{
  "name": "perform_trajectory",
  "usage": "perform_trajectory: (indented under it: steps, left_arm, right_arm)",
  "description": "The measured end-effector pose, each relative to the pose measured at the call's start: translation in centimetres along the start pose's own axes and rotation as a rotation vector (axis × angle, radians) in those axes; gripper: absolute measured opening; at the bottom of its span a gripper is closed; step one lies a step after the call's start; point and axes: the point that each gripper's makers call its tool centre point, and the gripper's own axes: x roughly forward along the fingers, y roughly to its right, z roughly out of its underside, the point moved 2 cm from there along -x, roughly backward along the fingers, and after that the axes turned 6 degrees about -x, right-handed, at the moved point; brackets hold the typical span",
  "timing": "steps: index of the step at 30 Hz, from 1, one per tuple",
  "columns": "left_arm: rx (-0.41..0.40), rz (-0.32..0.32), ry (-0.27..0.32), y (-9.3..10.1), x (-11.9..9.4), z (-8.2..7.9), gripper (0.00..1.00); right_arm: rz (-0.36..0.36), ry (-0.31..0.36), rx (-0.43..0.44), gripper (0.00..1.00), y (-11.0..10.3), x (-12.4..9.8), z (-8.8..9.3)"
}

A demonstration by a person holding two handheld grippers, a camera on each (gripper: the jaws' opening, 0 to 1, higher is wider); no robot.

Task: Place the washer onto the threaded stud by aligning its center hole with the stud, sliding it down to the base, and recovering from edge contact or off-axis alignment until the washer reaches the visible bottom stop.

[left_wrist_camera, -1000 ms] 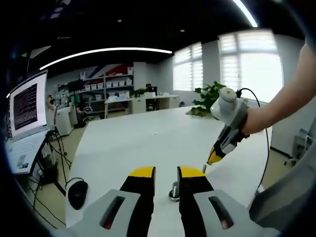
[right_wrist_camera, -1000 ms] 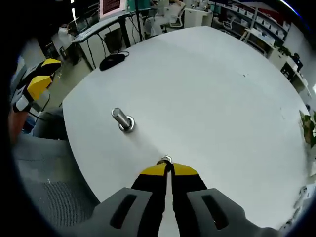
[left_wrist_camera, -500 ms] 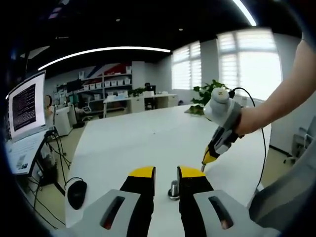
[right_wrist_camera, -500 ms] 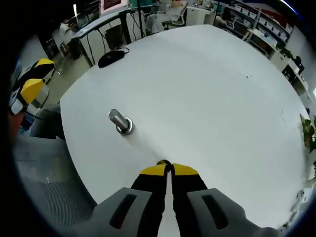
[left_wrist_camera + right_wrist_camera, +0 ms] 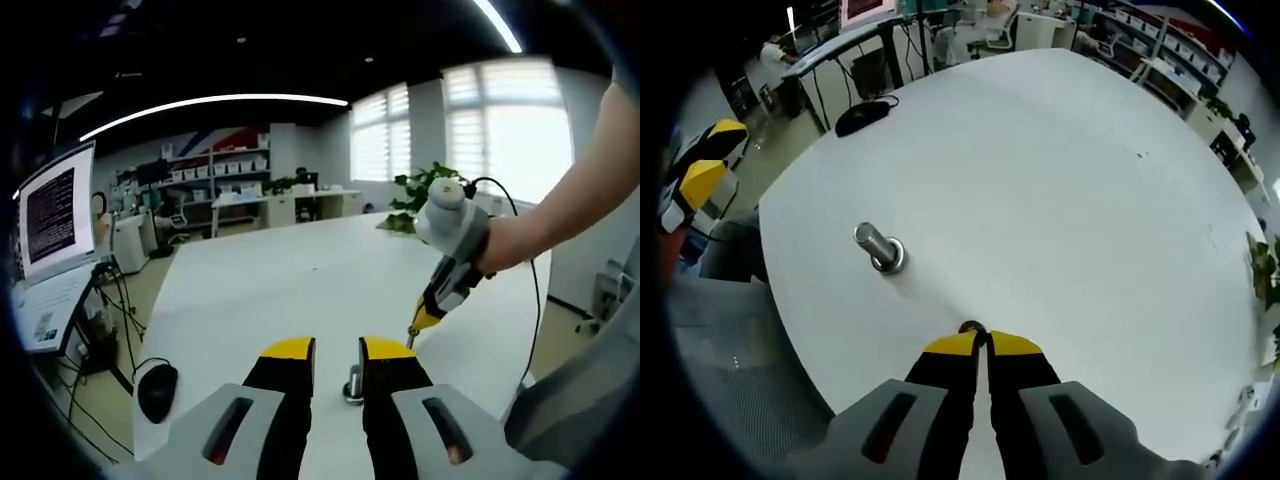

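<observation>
A short metal threaded stud (image 5: 877,247) with a flanged base stands upright on the round white table (image 5: 1060,180), near its edge. The same stud (image 5: 352,382) appears just beyond the gap between my left gripper's (image 5: 337,350) yellow-tipped jaws, which stand open with nothing held. My right gripper (image 5: 977,343) is shut on a small metal washer (image 5: 970,327), only a sliver of which peeks past the tips. It hovers above the table, to the right of the stud and apart from it. In the left gripper view the right gripper (image 5: 415,328) hangs tip-down, a little right of the stud.
A black mouse (image 5: 157,392) lies near the table's left edge, with a monitor (image 5: 55,210) and laptop on a stand beyond it. A potted plant (image 5: 425,195) sits at the far side. The person's arm (image 5: 570,205) and grey clothing (image 5: 740,360) border the table's near edge.
Over the second, my right gripper drifted left toward the stud with the washer; less of the washer peeks out now. The left gripper has stayed put and open.
</observation>
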Motion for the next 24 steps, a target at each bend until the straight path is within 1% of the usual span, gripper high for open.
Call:
perform_trajectory:
  steps: [2, 7, 10, 14, 16, 20, 23, 24]
  left_arm:
    - [0.0, -0.002, 0.002, 0.0, 0.0, -0.1, 0.15]
    - [-0.004, -0.006, -0.002, -0.2, 0.0, 0.1, 0.15]
    - [-0.009, -0.011, -0.003, -0.4, -0.1, 0.1, 0.15]
    - [-0.012, -0.014, -0.005, -0.4, -0.1, 0.2, 0.15]
    - [-0.017, -0.014, -0.009, -0.5, -0.2, 0.3, 0.15]
    - [-0.017, -0.014, -0.007, -0.5, -0.2, 0.3, 0.15]
    - [-0.02, -0.005, -0.007, -0.3, -0.2, 0.4, 0.15]
    - [-0.021, -0.003, -0.007, -0.2, -0.2, 0.4, 0.15]
  right_arm:
    - [-0.001, -0.001, 0.008, 0.05, 0.1, 0.0, 0.1]
    - [0.001, 0.008, 0.017, 0.1, 0.3, -0.1, 0.1]
    - [0.002, 0.017, 0.038, 0.1, 0.5, -0.2, 0.1]
    - [0.013, 0.048, 0.066, 0.11, 0.7, -0.6, -0.1]
    - [-0.003, 0.066, 0.094, 0.11, 0.5, -0.8, -0.2]
    - [0.015, 0.071, 0.101, 0.11, 0.9, -1.4, 0.1]
    - [0.026, 0.116, 0.122, 0.11, 1.1, -2.4, -0.1]
    - [0.038, 0.157, 0.129, 0.11, 1.1, -3.4, -0.2]
